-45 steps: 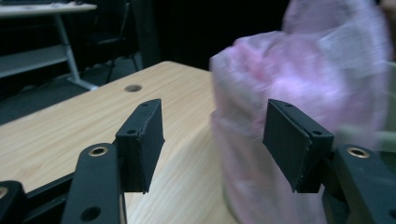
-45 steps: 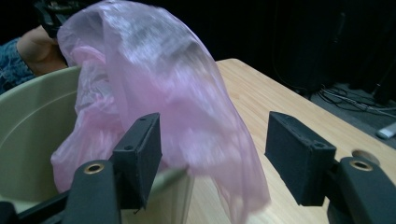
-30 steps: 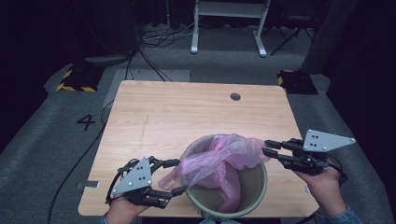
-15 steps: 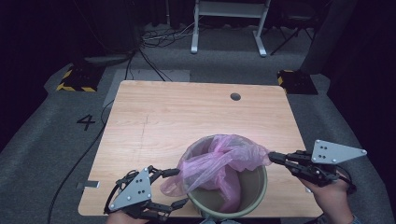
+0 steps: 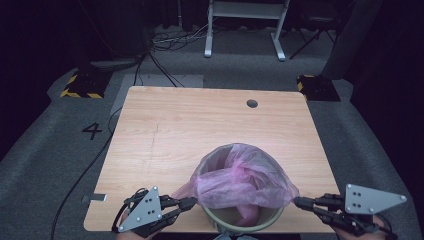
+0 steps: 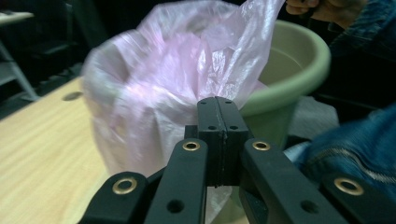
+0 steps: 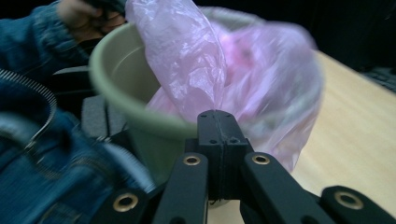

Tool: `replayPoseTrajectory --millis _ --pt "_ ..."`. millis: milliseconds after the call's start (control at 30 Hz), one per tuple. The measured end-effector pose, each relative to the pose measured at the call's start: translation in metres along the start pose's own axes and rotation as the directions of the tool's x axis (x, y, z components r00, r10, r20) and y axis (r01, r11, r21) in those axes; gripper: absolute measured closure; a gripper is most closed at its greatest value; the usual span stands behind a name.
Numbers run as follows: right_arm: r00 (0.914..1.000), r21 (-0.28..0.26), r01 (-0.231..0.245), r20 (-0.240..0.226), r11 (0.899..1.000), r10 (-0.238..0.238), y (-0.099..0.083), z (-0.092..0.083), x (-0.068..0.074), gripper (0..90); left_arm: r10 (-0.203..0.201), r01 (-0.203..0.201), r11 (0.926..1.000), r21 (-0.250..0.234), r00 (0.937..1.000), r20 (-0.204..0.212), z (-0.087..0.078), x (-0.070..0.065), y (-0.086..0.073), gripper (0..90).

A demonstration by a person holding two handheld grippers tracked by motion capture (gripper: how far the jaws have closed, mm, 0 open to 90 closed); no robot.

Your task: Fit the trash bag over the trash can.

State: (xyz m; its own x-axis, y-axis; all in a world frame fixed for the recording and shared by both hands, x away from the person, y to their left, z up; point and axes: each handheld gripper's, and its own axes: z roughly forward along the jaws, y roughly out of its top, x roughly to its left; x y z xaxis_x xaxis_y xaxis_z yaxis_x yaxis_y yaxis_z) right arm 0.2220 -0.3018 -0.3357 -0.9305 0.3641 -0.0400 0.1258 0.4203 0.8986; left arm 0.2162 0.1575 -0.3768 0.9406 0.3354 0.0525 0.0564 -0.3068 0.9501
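The left gripper in the high view has just closed its jaws on the near-left edge of the pink bag, while the right gripper pinches the bag's right edge; the bag drapes across the green bin between them, at the table's near edge. In the left gripper view, the jaws meet on the film, with the bin just behind. In the right gripper view, the shut jaws clamp plastic outside the rim, the person's denim sleeve crowding alongside.

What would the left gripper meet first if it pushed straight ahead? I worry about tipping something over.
The left gripper, shut on the pink bag, points at the green bin. It would likely press bag film against the bin's wall first, though depth is hard to judge.
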Motion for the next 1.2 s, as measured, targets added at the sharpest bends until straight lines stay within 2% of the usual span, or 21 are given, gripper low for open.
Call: replayPoseTrajectory --millis 33,67,133,200,267,333,367,400,467,500,533,600,700,767,800,967,1033,1100,1133,1167,1200 --pt "1.0 0.0 -0.002 -0.005 1.0 0.002 -0.009 0.0 0.006 90.0 -0.007 0.007 1.0 0.002 0.9998 0.017 0.001 0.0 -0.002 89.6" --pt "0.9999 0.011 0.006 0.009 1.0 -0.006 -0.014 0.001 0.009 90.0 -0.01 0.009 0.9999 0.01 0.9994 0.032 0.002 0.0 -0.005 89.6" --pt "0.9998 0.06 0.001 0.021 0.998 -0.002 -0.03 0.007 0.018 90.0 -0.015 0.013 0.9993 0.035 0.9979 0.062 0.006 0.001 -0.01 89.7" --pt "0.9996 0.058 -0.028 0.006 0.998 0.028 -0.041 0.01 0.019 90.0 -0.029 0.025 0.9983 0.053 0.9959 0.086 0.012 0.002 -0.016 89.7" --pt "0.9975 0.034 -0.067 -0.022 0.997 0.068 -0.052 0.012 0.016 90.0 -0.062 0.059 0.9978 0.033 0.9901 0.126 0.017 0.008 -0.024 89.6" --pt "0.9937 0.009 -0.097 -0.055 0.995 0.098 -0.058 0.017 0.013 90.0 -0.06 0.054 0.9975 0.045 0.9875 0.145 0.021 0.009 -0.027 89.7" --pt "0.9927 0.01 -0.101 -0.064 0.995 0.102 -0.058 0.019 0.013 90.0 -0.039 0.03 0.9975 0.064 0.9891 0.142 0.022 0.007 -0.027 89.8" --pt "0.9926 0.02 -0.097 -0.071 0.995 0.099 -0.059 0.021 0.014 90.0 -0.01 -0.004 0.9945 0.105 0.9905 0.137 0.025 0.004 -0.029 89.8" --pt "0.9947 0.072 -0.078 -0.061 0.994 0.083 -0.062 0.027 0.017 90.0 0.009 -0.029 0.9874 0.156 0.9924 0.123 0.029 0.002 -0.034 89.8" --pt "0.9956 0.096 -0.074 -0.05 0.993 0.079 -0.065 0.03 0.017 90.0 -0.001 -0.019 0.986 0.166 0.9929 0.119 0.031 0.004 -0.037 89.8" --pt "0.9961 0.115 -0.073 -0.04 0.991 0.079 -0.069 0.032 0.016 90.0 -0.028 0.009 0.986 0.167 0.9931 0.114 0.033 0.009 -0.042 89.8" --pt "0.9967 0.144 -0.08 -0.002 0.986 0.081 -0.077 0.038 0.012 90.0 -0.056 0.042 0.9854 0.165 0.9952 0.08 0.033 0.017 -0.049 89.8" --pt "0.9953 0.156 -0.094 0.038 0.983 0.089 -0.087 0.044 0.005 90.0 -0.094 0.088 0.9844 0.153 0.9948 0.037 0.033 0.029 -0.058 89.8" --pt "0.9936 0.148 -0.112 0.03 0.983 0.109 -0.094 0.048 0.0 90.0 -0.113 0.107 0.9816 0.158 0.9932 0.029 0.036 0.034 -0.062 89.8" --pt "0.9928 0.147 -0.12 0.025 0.982 0.117 -0.096 0.051 -0.002 90.0 -0.105 0.101 0.9781 0.182 0.9944 0.014 0.039 0.036 -0.065 89.8" --pt "0.9906 0.19 -0.137 0.017 0.972 0.136 -0.109 0.065 -0.003 90.0 -0.124 0.12 0.9643 0.236 0.9922 0.002 0.047 0.04 -0.077 89.8" --pt "0.9885 0.203 -0.15 0.012 0.968 0.151 -0.115 0.068 -0.002 90.0 -0.151 0.146 0.9551 0.258 0.9886 -0.001 0.048 0.042 -0.084 89.8" --pt "0.9866 0.208 -0.159 -0.005 0.965 0.163 -0.119 0.068 -0.002 89.1 -0.173 0.169 0.9534 0.25 0.9849 -0.006 0.045 0.042 -0.087 89.3" --pt "0.9857 0.211 -0.16 -0.018 0.964 0.167 -0.12 0.068 -0.002 82.3 -0.174 0.173 0.955 0.241 0.9846 -0.02 0.042 0.041 -0.087 85.4" --pt "0.9873 0.21 -0.149 -0.022 0.966 0.157 -0.119 0.067 0.0 74.3 -0.182 0.182 0.957 0.226 0.9831 -0.022 0.039 0.041 -0.085 75.6" --pt "0.9896 0.187 -0.134 -0.025 0.973 0.142 -0.118 0.063 0.002 66.8 -0.202 0.2 0.9584 0.203 0.9794 -0.015 0.035 0.04 -0.083 65.6"
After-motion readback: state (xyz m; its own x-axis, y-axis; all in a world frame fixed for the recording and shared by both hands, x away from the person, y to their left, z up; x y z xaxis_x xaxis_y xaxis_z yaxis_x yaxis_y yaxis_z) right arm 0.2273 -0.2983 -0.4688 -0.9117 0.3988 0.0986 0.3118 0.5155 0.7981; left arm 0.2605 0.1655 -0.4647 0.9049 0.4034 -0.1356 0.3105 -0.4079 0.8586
